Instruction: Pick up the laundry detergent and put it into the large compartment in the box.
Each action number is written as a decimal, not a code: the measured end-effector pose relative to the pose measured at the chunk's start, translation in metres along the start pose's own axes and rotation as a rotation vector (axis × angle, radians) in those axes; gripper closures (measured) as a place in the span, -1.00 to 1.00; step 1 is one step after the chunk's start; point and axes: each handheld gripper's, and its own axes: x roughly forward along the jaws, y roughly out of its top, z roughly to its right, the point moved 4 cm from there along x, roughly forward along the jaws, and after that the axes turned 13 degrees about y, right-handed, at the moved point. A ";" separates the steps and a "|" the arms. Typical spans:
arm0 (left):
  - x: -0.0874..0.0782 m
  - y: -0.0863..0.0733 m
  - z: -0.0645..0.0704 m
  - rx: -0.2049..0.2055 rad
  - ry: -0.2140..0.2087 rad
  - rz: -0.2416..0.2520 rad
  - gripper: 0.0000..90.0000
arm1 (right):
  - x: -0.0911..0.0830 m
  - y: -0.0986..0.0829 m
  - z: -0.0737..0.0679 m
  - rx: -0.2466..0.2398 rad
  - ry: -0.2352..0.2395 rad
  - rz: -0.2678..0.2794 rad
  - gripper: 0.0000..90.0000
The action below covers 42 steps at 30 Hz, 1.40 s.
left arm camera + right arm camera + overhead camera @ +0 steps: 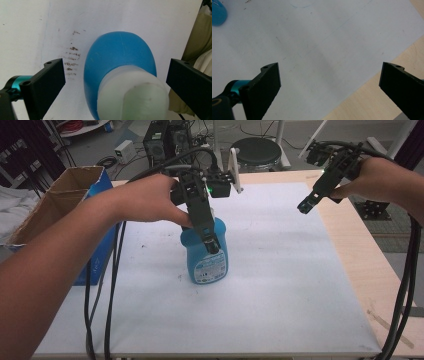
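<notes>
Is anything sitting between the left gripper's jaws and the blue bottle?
Nothing visible does. The left gripper is open, a jaw on either side of the blue bottle and its white cap, with open gaps on both sides.

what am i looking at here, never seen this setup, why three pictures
A person holds a two-jaw gripper in each hand; there is no robot arm. The high view looks down on a table covered by a white sheet. On it stands a blue bottle with a white cap; a cardboard box sits at the left edge. The other two pictures come from cameras riding on the grippers. The left gripper is open around the bottle's top, not closed on it. The right gripper is open in the air, holding nothing.
</notes>
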 end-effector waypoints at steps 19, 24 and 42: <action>0.006 -0.001 0.000 0.000 -0.002 -0.004 -0.79 | 0.002 0.001 0.001 -0.004 0.002 0.003 -0.94; 0.006 -0.001 0.000 -0.004 -0.003 -0.007 -0.74 | 0.001 0.001 0.001 -0.005 0.003 0.004 -0.94; 0.005 -0.002 -0.001 -0.009 0.008 -0.002 -0.39 | 0.002 0.003 -0.001 -0.007 0.005 0.005 -0.94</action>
